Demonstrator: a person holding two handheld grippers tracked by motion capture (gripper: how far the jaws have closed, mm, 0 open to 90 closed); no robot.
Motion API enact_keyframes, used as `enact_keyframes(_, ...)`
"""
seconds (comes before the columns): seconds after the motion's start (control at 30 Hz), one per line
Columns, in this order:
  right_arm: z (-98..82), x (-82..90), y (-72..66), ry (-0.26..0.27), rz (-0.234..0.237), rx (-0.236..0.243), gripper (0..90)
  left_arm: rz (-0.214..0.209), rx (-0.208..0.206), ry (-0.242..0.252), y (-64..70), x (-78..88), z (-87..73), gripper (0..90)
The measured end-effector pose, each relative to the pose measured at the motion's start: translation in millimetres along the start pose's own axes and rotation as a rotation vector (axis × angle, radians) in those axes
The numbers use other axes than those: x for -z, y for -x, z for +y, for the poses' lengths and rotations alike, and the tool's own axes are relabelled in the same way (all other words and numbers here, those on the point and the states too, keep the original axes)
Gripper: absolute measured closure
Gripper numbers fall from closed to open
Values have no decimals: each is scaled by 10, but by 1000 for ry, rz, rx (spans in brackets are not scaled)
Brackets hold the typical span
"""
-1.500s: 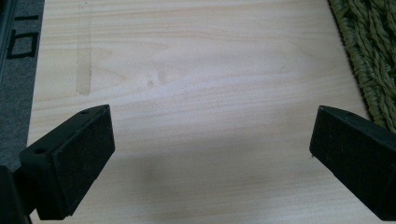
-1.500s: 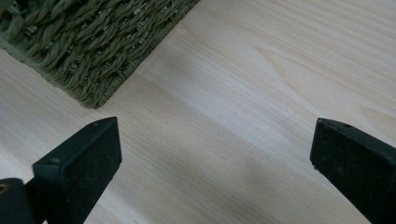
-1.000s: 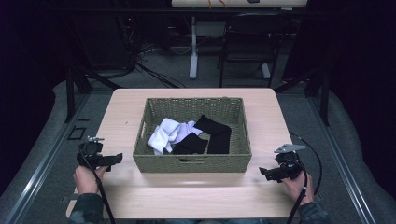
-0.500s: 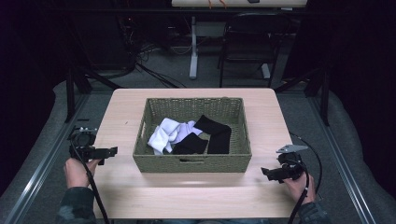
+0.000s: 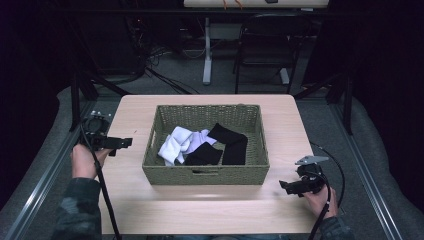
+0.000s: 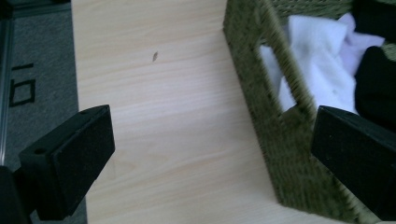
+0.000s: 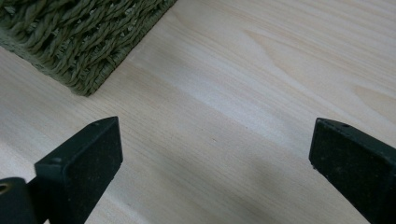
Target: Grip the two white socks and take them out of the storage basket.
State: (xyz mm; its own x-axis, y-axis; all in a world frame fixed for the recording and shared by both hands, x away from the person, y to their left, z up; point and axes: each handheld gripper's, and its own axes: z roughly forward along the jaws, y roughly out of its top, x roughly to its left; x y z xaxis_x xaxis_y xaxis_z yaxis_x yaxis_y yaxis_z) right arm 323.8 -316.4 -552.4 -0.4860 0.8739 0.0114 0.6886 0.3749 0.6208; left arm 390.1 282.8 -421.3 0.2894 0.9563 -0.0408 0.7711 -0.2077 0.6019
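Your left gripper hangs at the table's left edge, jaws spread wide, holding nothing. The white sock lies in the wicker basket at centre, against black socks. Your right gripper sits near the basket's front right corner, jaws spread, holding nothing.

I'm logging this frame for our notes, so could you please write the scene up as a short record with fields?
Surface: wooden table
Container: green woven basket, mid-table
Contents: white socks at left, black socks at right, touching
Left gripper: open, empty, beside the basket's left wall
Right gripper: open, empty, low over the table near the basket's front right corner
Contact: neither gripper touches basket or socks
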Motion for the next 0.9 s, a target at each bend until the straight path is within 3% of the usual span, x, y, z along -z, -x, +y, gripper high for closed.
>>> enact_keyframes(0.37, 42, -18, -6, 6, 3, 8, 16, -44, -107, -26, 380, -76, 409, 0)
enact_keyframes(0.67, 32, 4, -3, 5, -6, 14, 16, -72, -179, -82, 678, -302, 687, 0)
enact_keyframes(0.9, 26, 10, 0, 6, -6, 11, 17, -95, -211, -138, 859, -557, 789, 19)
